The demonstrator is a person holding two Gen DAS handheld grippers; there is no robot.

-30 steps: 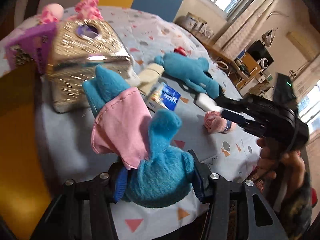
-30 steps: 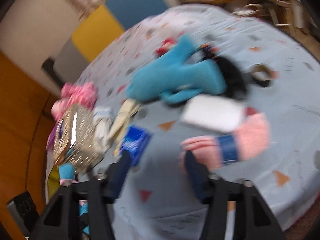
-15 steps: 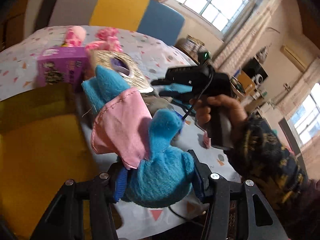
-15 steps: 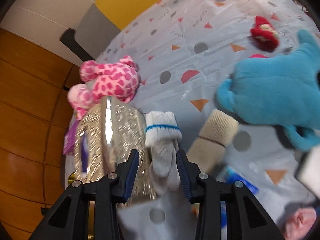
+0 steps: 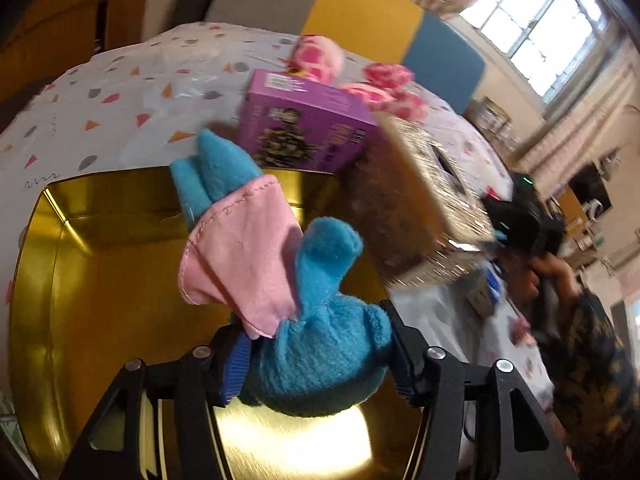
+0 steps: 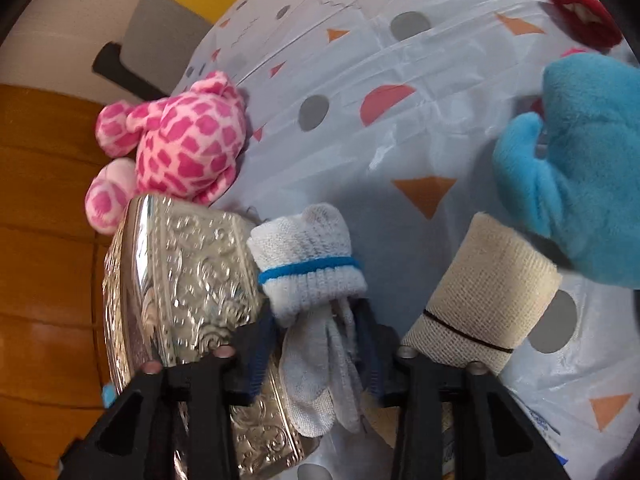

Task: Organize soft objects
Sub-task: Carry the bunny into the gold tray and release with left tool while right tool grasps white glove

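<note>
Left gripper [image 5: 316, 356]: clamped on blue plush [image 5: 316, 344], above gold tin [image 5: 60, 280], unreleased.
Right gripper [image 6: 316, 360]: closing around white glove [image 6: 308, 276], beside tin.
Remaining: pink plush [image 6: 180, 140].

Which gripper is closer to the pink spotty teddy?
Right. The right gripper sits at the white glove beside the silver box, just below the pink spotted teddy. The left gripper hangs over the gold tin, farther off.

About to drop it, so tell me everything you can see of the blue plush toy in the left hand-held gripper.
The blue plush toy is fuzzy teal fleece with a pink cloth piece stitched on and stubby limbs pointing up. The left hand-held gripper is shut on its rounded body, holding it above the open gold tin, short of the purple box.
</note>
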